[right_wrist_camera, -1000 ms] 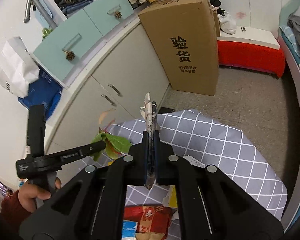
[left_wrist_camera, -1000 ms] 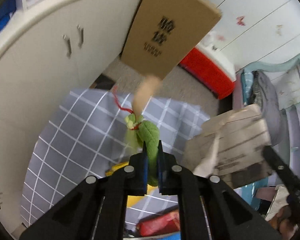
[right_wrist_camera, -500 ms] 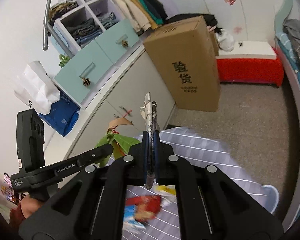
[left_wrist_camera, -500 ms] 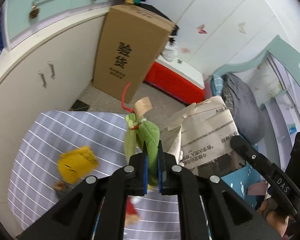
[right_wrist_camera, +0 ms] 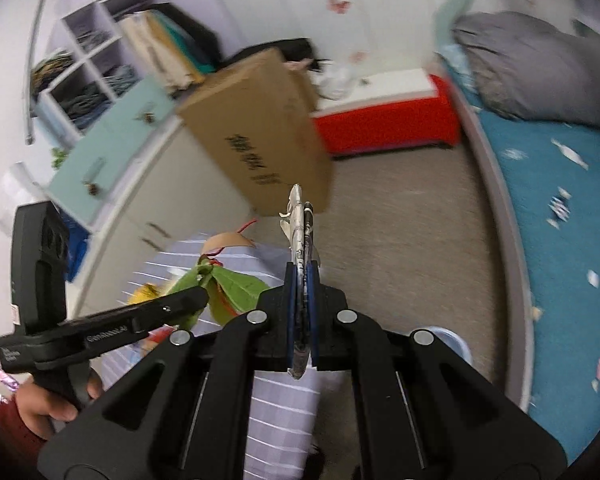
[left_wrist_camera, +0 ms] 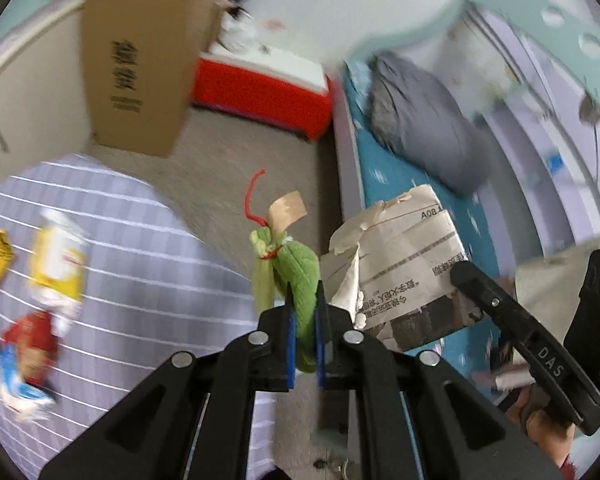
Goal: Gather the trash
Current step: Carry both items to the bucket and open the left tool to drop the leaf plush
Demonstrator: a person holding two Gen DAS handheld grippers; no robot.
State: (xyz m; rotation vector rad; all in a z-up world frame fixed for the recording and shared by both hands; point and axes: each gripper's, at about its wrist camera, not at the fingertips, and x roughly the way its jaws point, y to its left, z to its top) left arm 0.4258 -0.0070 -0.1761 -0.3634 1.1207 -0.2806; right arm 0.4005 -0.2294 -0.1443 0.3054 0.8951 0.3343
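We judge the leaf bundle [left_wrist_camera: 296,268] light and soft, best pinched mid-body; the newspaper [left_wrist_camera: 412,268] thin, floppy, tear-prone. Left gripper [left_wrist_camera: 304,320] is clamped on the bundle, right gripper [right_wrist_camera: 302,296] clamped on the folded paper's edge, both held aloft beyond the table [left_wrist_camera: 148,248] edge.

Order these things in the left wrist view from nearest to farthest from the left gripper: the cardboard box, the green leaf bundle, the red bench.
1. Green leaf bundle: held between the jaws of the left gripper.
2. Cardboard box: standing on the floor, upper left.
3. Red bench: behind the box, against the wall.
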